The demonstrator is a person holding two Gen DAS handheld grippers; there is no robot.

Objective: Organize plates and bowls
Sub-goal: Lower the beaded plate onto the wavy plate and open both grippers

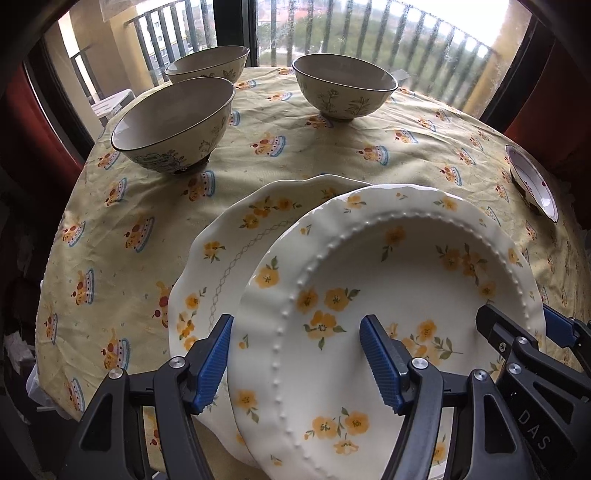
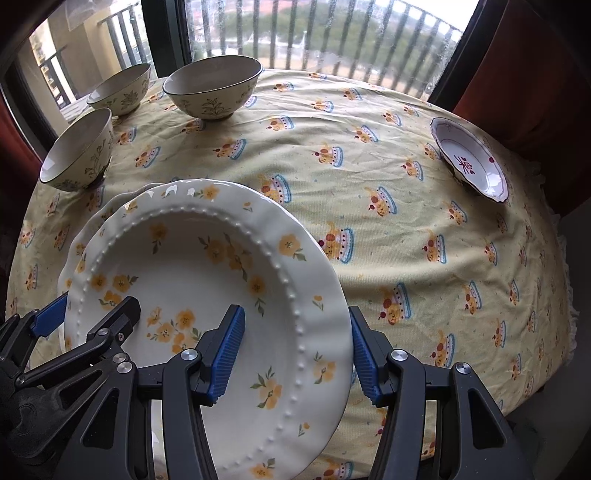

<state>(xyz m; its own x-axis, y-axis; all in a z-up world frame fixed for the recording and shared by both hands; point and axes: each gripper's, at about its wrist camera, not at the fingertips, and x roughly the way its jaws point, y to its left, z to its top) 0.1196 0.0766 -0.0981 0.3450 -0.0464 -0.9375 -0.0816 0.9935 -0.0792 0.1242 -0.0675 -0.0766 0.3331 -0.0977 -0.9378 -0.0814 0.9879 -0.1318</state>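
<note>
While both hand-held grippers (image 1: 297, 354) (image 2: 297, 350) straddle plate (image 1: 388, 295) rim, spread, yellow tablecloth (image 2: 369, 206) fronts window (image 2: 295, 33).

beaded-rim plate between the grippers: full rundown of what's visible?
The beaded-rim plate looks like glossy cream ceramic with a scalloped edge, a raised bead ring and yellow flowers. It lies tilted, overlapping a second floral plate beneath. The left gripper straddles its left rim, the right gripper its right rim, both open around it; contact unclear.

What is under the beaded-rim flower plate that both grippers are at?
Under the beaded-rim plate lies a second scalloped plate with yellow flowers, showing only along its left and far edge. Its centre and right side are covered, so anything there cannot be seen.
</note>
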